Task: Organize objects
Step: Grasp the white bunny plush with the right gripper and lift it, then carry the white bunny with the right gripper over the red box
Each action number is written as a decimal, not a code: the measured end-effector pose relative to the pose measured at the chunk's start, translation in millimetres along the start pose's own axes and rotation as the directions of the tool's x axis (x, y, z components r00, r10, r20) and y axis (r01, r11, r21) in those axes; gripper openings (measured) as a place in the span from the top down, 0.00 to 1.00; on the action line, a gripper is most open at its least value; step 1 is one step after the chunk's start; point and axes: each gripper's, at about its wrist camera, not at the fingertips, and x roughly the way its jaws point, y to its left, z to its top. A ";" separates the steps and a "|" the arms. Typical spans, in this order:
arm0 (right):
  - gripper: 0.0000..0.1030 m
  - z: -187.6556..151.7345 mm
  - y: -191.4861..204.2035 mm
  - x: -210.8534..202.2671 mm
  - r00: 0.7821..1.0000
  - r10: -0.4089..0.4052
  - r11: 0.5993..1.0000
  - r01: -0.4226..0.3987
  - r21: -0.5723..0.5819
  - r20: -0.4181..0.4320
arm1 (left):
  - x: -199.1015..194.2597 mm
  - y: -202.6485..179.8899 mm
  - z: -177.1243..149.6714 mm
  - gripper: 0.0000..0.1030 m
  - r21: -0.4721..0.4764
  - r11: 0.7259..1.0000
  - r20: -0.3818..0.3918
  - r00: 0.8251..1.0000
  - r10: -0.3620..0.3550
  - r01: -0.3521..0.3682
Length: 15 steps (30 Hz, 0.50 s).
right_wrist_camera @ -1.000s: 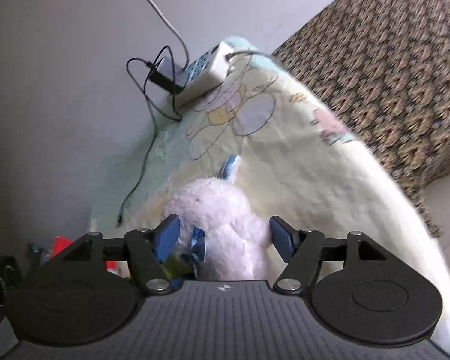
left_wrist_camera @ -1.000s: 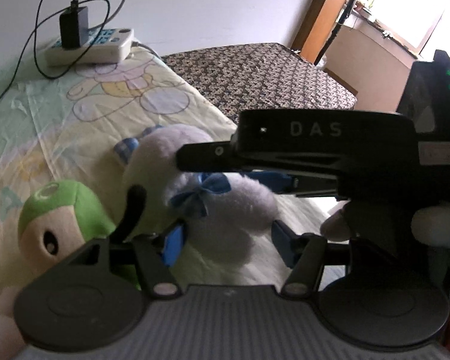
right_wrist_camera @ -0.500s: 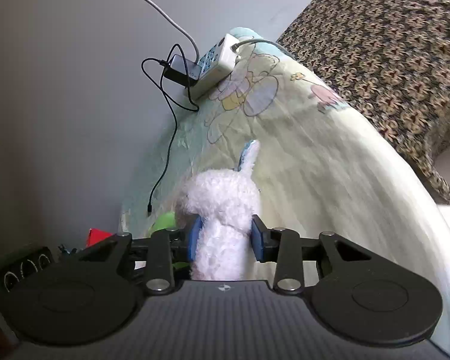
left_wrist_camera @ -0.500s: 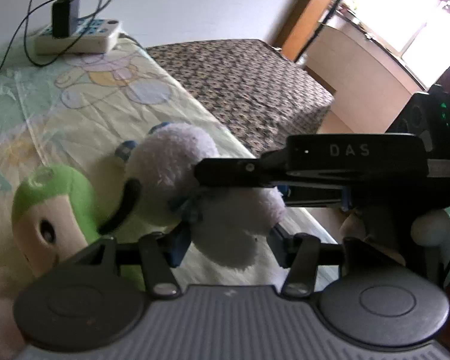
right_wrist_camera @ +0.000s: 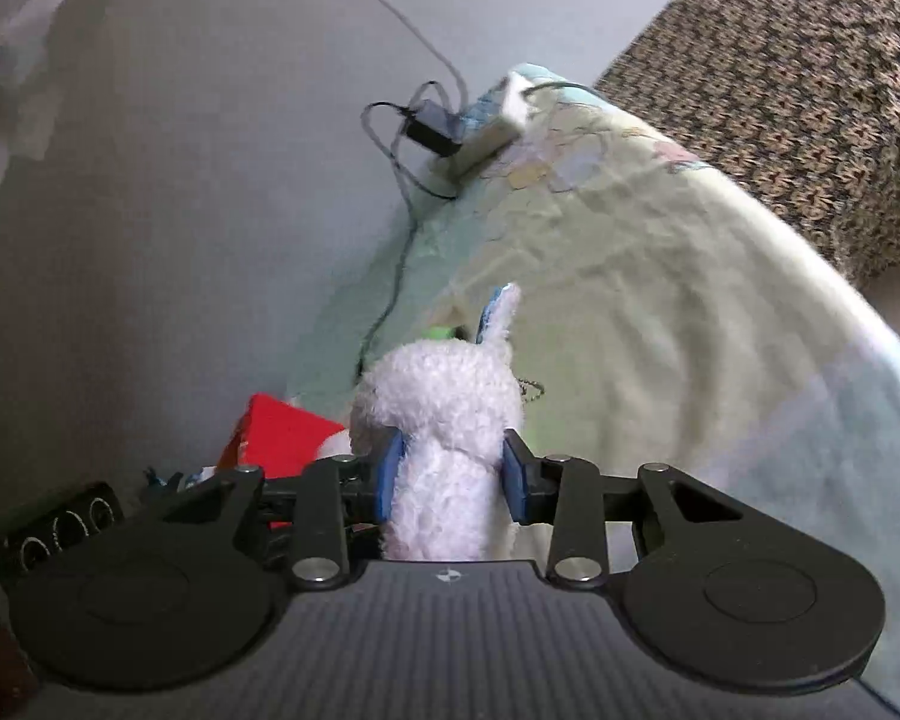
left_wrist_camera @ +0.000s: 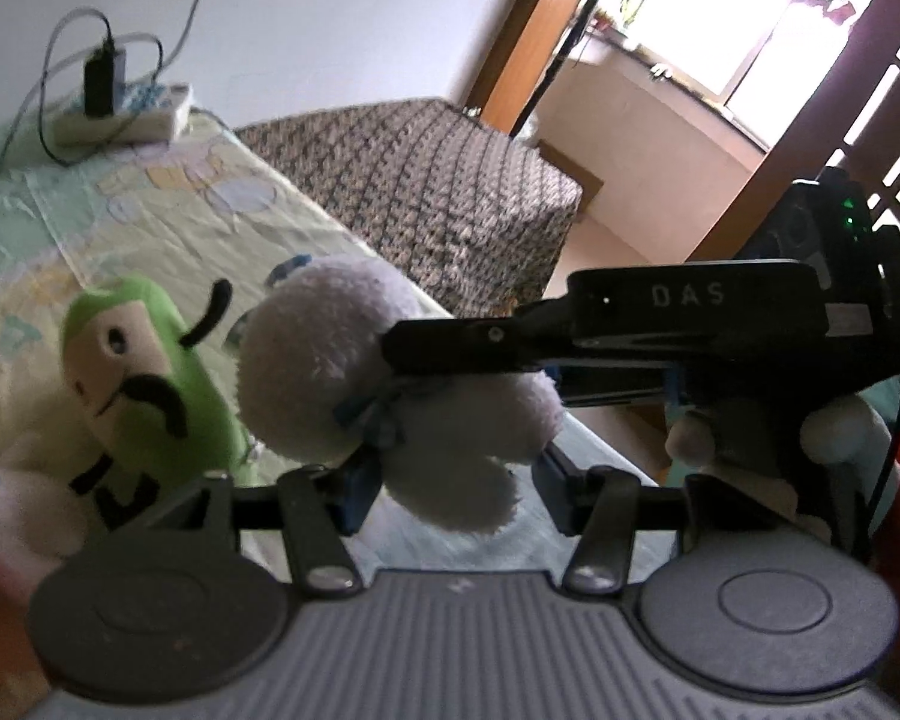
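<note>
A white plush bunny (right_wrist_camera: 444, 396) with a blue bow is pinched between the blue pads of my right gripper (right_wrist_camera: 450, 474), which is shut on its body. In the left wrist view the same bunny (left_wrist_camera: 330, 384) hangs above the sheet. The right gripper's black body (left_wrist_camera: 690, 312) reaches in from the right, held by a gloved hand (left_wrist_camera: 840, 432). My left gripper (left_wrist_camera: 456, 495) is open just under the bunny, whose lower end sits between the spread fingers. Whether they touch it I cannot tell. A green plush (left_wrist_camera: 132, 372) with a moustache leans to the bunny's left.
A cartoon-print sheet (left_wrist_camera: 150, 228) covers the bed, beside a brown patterned cover (left_wrist_camera: 438, 192). A white power strip with a black charger and cables (left_wrist_camera: 120, 114) lies at the wall. A red object (right_wrist_camera: 282, 432) sits by the bed's near end. More white plush (left_wrist_camera: 24, 480) lies at the left.
The right gripper went from open around the white bunny to shut on it and raised it off the sheet. The left gripper stayed open; the green plush now shows its face.
</note>
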 end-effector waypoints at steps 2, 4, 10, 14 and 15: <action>0.64 -4.8 12.4 -1.9 1.000 0.021 1.000 -0.021 -0.014 0.002 | -19.3 -2.2 -5.3 0.46 0.011 1.000 0.032 0.999 0.006 -0.007; 0.64 -10.4 26.3 -2.1 0.999 0.044 0.998 -0.044 -0.034 0.003 | -36.0 -3.3 -10.2 0.46 0.016 1.000 0.060 0.998 0.016 -0.017; 0.64 -27.1 73.3 9.8 0.991 0.132 0.986 -0.132 -0.097 -0.008 | -95.1 3.7 -26.7 0.46 0.008 0.998 0.160 0.985 0.066 -0.068; 0.64 -34.9 105.9 25.6 0.980 0.195 0.972 -0.197 -0.130 -0.028 | -135.0 12.5 -36.9 0.46 0.002 0.992 0.231 0.965 0.120 -0.124; 0.64 -35.8 113.7 31.0 0.977 0.209 0.968 -0.212 -0.137 -0.034 | -143.8 14.5 -37.9 0.46 0.000 0.990 0.246 0.960 0.133 -0.138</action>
